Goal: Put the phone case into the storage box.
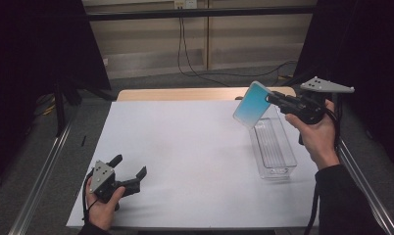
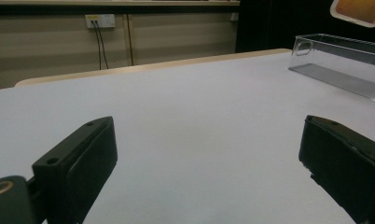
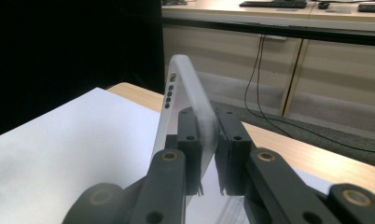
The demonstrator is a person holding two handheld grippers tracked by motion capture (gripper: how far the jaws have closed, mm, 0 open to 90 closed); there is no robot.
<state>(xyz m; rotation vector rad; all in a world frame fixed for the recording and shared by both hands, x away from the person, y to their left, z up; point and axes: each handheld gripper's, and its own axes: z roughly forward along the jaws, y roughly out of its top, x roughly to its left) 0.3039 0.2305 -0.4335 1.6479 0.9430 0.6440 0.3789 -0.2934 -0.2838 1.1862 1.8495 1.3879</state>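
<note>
Thin, light, smooth phone case [image 1: 252,104] pinched by its edge in the closed right gripper [image 1: 272,99], up over the clear plastic bin [image 1: 275,147]; likely bendy and slippery, so best held firmly near the middle; left gripper [image 1: 131,172] wide open, empty, low over the white surface [image 1: 185,147].

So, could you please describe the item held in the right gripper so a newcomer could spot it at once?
Start at the white table, then the clear plastic bin near its right edge. Above its far end, the right gripper clamps a phone case: flat, round-cornered, blue-tinted, the only coloured item.
</note>
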